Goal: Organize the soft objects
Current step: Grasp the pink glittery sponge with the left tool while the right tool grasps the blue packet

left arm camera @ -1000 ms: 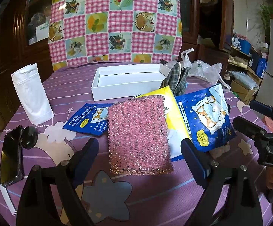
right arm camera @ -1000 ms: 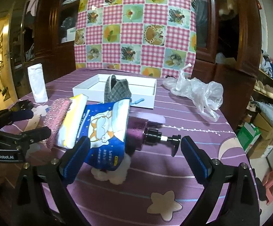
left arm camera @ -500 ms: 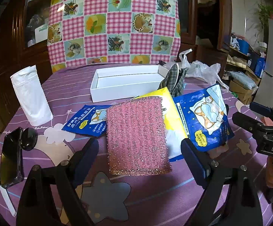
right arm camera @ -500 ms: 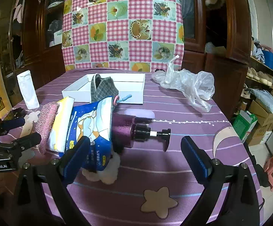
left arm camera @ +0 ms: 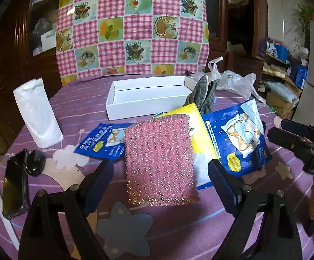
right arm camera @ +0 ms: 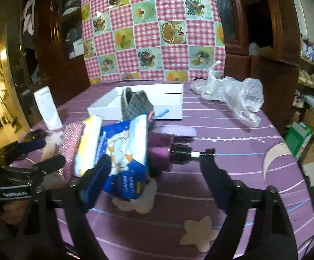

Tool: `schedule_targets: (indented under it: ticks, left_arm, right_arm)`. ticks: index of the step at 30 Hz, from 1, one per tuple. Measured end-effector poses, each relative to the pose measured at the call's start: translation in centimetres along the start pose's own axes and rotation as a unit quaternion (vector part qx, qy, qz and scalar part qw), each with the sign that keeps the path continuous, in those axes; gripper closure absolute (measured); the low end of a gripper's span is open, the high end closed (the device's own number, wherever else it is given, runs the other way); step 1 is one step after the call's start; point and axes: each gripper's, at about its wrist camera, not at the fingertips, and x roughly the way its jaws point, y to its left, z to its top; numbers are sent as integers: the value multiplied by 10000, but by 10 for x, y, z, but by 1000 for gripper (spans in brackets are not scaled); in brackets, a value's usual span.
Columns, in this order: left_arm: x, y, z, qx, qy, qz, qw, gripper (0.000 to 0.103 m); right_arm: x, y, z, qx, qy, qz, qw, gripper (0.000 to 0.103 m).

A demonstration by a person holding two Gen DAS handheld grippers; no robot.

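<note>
left wrist view first: your left gripper hangs with its jaws spread wide, and the pink glitter sponge lies between them with clear purple cloth on either side, neither pad touching it. under the sponge, at one o'clock from it, the yellow packet pokes out, and at three o'clock the blue corgi pouch leans up off the table. a second blue pouch lies flat at nine o'clock of the sponge. straight ahead at twelve o'clock sits the white box, and the plaid cloth stands at its right end, whether in or against it you can't tell. white bag upright at ten o'clock, dark phone flat at eight o'clock, your right gripper's black fingers coming in at three o'clock

over to the right wrist view: your right gripper has just been closing, jaws now partly drawn in. the picture is smeared here, but the left pad overlaps the blue corgi pouch and the right pad sits by the pump bottle head; whether they press yet you can't tell. white fluff peeks out beneath the pouch at six o'clock. crumpled clear plastic bag lies at one o'clock, well apart
</note>
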Motion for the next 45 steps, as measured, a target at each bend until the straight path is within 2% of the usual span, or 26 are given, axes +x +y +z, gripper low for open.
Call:
schedule_targets:
  ticks: [4,10,15,17,20,23,25,28,31,35,39,42,45]
  left_arm:
    - [-6,5,11,-235,33,-107,9997,13]
    - [-17,2,38,-248,26,52,9997,13]
    - [-12,-8,55,-283,24,-37,9996,13]
    - [-9,-9,56,-352,-37,-60,9994,13]
    - [-6,-5,49,-440,-19,-38,9990,13]
    - [-4,3,35,-435,15,26,9991,13]
    - [-1,11,29,-548,182,160,9982,13]
    - [9,27,27,-881,464,-23,9950,9]
    - [23,39,20,-1245,799,-141,9889,7]
    - [39,31,12,-992,1178,76,9880,7]
    - [43,22,9,-736,1198,213,9898,7]
    - [45,28,10,-883,1271,80,9879,7]
    - [53,41,7,-1283,1475,-230,9804,9]
  right_arm:
    - [3,1,11,326,226,428,9983,33]
    - [8,1,42,609,496,632,9949,40]
    - [14,-2,63,935,512,948,9898,53]
    - [16,-2,64,994,496,1073,9880,58]
    - [19,-3,55,1000,425,1238,9863,59]
    - [25,-5,44,785,482,1118,9895,59]
    - [32,-9,37,701,647,1143,9889,59]
    - [40,-13,34,876,846,1387,9828,59]
    - [40,-6,32,787,911,1533,9808,59]
    - [43,7,30,565,984,1618,9803,59]
    - [48,10,26,547,1025,1599,9803,58]
    - [49,5,26,749,1022,1689,9775,58]
    - [52,1,25,942,1096,1968,9697,58]
